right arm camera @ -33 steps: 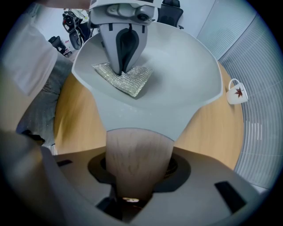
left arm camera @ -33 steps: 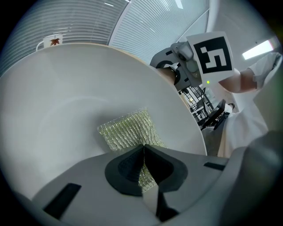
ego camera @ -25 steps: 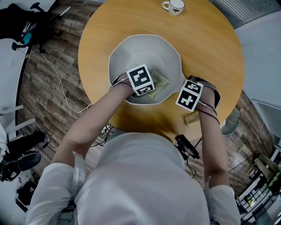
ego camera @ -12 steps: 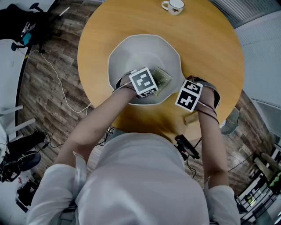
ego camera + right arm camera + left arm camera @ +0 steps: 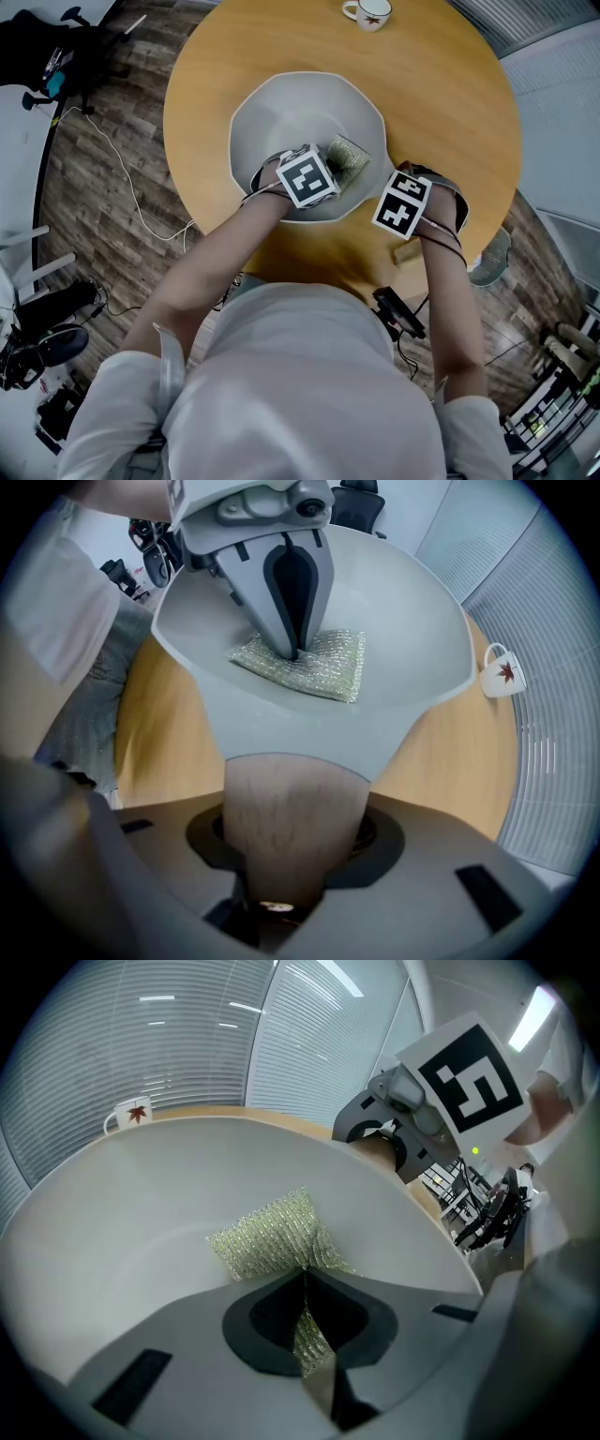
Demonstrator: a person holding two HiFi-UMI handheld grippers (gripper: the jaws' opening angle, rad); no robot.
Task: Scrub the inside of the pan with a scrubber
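**Soft pad pinched, pan pinned by its handle**

Our left tongs (image 5: 305,1277) are closed on one edge of the scrubber (image 5: 267,1237). The rest of the pad is spread on the inside of the pan (image 5: 291,112), on the side nearer the pan's handle (image 5: 291,794). Our right tongs (image 5: 292,841) point down and are clamped round that wooden handle, just outside the pan's rim, which holds the pan on the table (image 5: 450,103).

We judge the scrubber to be light and limp. It is a glittery woven mesh that bunches where we pinch it, so a deep bite on the edge will press it better than a grip at the corner. The pan's pale inner wall looks smooth and probably slick, so the pad should slide easily but may fold over itself. The handle looks stiff and is the right place to brace against the rubbing.

From the head view, the marker cubes cover both sets of tong tips and most of the handle. We cannot see the pan's surface under the pad, and we can make out no dirt on the pan, so we cannot tell how far the scrubbing has got. A mug (image 5: 371,12) stands well beyond the pan's far rim.
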